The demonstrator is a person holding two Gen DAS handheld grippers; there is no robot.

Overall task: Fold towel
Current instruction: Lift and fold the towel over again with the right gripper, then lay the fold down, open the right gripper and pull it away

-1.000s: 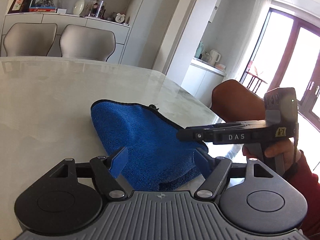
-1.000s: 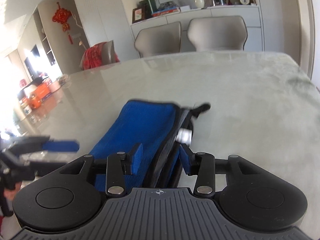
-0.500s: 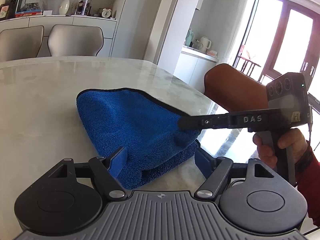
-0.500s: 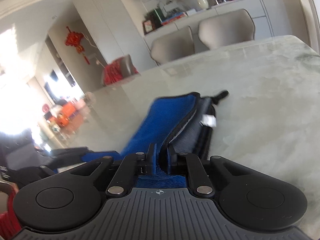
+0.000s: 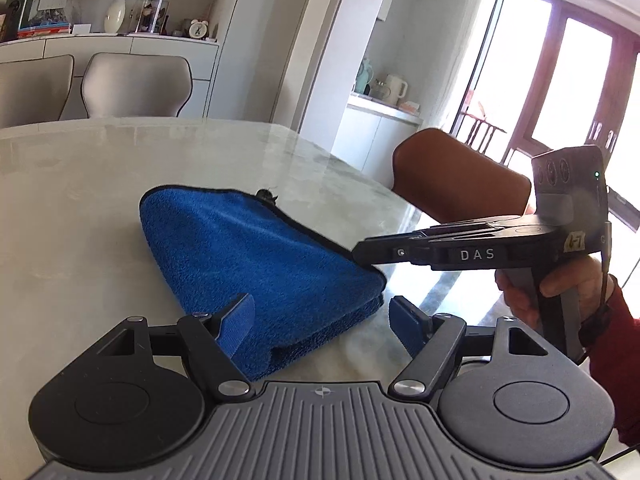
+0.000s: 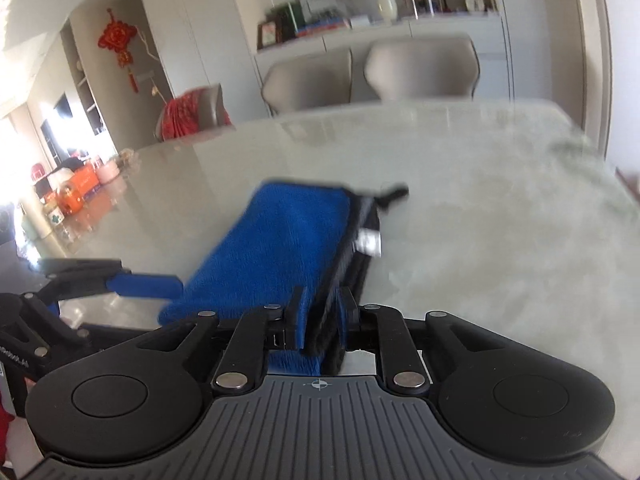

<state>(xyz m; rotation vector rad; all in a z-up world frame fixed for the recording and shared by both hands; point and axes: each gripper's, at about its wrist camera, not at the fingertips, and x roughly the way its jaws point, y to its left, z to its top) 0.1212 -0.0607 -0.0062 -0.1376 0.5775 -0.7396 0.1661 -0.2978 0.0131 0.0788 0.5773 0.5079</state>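
1. In the left wrist view, two pale chairs [image 5: 132, 84] are standing at the upper left behind the marble table [image 5: 68, 216], under a sideboard carrying a white vase [image 5: 114, 16].
2. The blue towel [image 5: 256, 256] is lying folded at the centre of that view, resting on the table with its black-edged hem running along its right side.
3. The left gripper [image 5: 320, 322] is sitting at the bottom centre with its jaws spread wide; one blue pad [image 5: 238, 326] is lying against the near left part of the towel while the other is standing clear of it to the right, so it is gripping nothing.
4. The right gripper [image 5: 362, 251] is reaching in from the right of the frame, its tip meeting the towel's right hem, with the person's right hand [image 5: 552, 284] wrapping its handle; a brown chair [image 5: 456, 176] is showing behind it.
5. In the right wrist view, somewhat blurred, the left gripper's blue finger [image 6: 146, 285] is pointing in from the lower left, just beside the towel [image 6: 280, 248].
6. At the bottom centre there, the right gripper [image 6: 318, 322] is clenching its jaws on the towel's dark hem, and a white label [image 6: 369, 243] is showing on that edge further up.
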